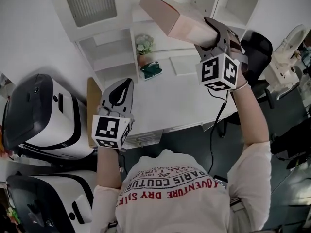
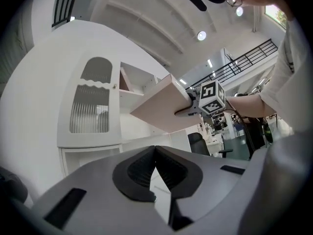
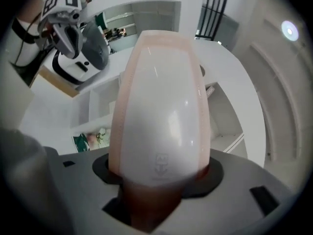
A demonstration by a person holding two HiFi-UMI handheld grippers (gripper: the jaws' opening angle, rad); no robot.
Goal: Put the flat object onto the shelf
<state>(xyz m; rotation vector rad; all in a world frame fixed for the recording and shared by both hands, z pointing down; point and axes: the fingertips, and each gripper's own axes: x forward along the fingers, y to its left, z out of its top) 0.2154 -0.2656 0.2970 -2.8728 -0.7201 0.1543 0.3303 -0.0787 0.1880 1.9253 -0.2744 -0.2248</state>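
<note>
The flat object is a pale pink flat box (image 1: 172, 16), lifted high in front of the white shelf unit (image 1: 114, 52). My right gripper (image 1: 206, 33) is shut on one end of it, and the box sticks out up and to the left. In the right gripper view the box (image 3: 161, 111) fills the middle, clamped at its near end between the jaws of the right gripper (image 3: 159, 180). My left gripper (image 1: 124, 84) hangs lower over the desk, shut, with nothing in it. In the left gripper view its jaws (image 2: 155, 153) meet at the tips, and the box (image 2: 159, 109) shows beyond.
A white desk (image 1: 180, 98) runs below the shelves, with a small potted flower (image 1: 144, 45) and a green item (image 1: 151, 71) at its back. Two large white and black machines (image 1: 43, 115) stand at the left. A black office chair (image 1: 257, 47) is at the right.
</note>
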